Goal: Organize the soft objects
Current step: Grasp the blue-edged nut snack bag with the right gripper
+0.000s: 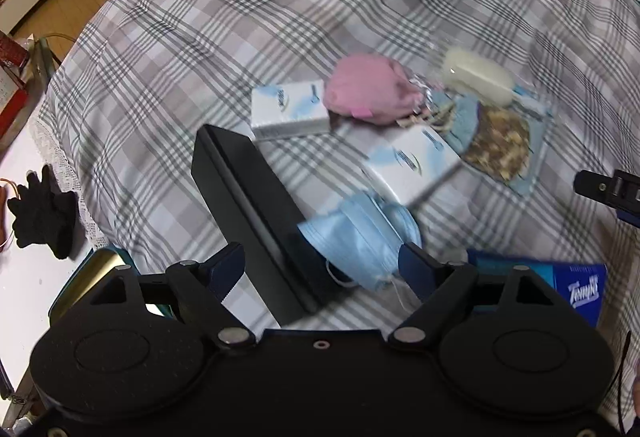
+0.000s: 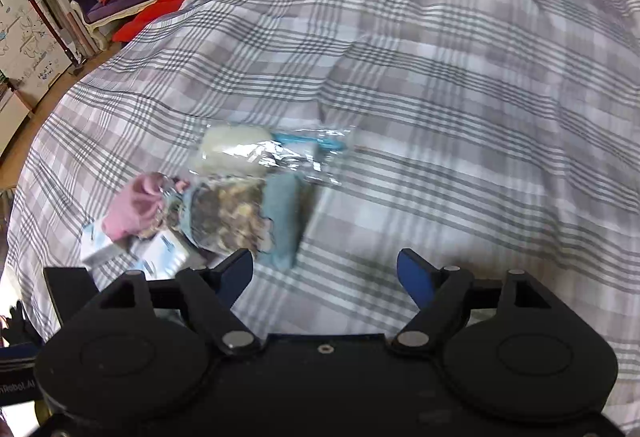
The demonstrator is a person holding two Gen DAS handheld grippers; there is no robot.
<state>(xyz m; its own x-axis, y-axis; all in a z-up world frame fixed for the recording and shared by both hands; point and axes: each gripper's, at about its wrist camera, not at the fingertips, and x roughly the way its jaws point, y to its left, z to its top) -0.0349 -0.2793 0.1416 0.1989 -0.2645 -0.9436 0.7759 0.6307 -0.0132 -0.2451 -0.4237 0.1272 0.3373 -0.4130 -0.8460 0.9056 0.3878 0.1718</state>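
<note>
crumpled pale-blue face mask [image 1: 360,233] lies pleated on the plaid cloth [image 1: 280,17]; both jaws gape empty.

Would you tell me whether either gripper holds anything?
No: the left gripper is open above the mask, and the right gripper is open and empty.

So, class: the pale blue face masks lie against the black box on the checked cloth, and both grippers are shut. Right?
Not quite. Both grippers are open: left gripper in the left wrist view, right gripper in the right. The face masks do lie against the black box.
</note>
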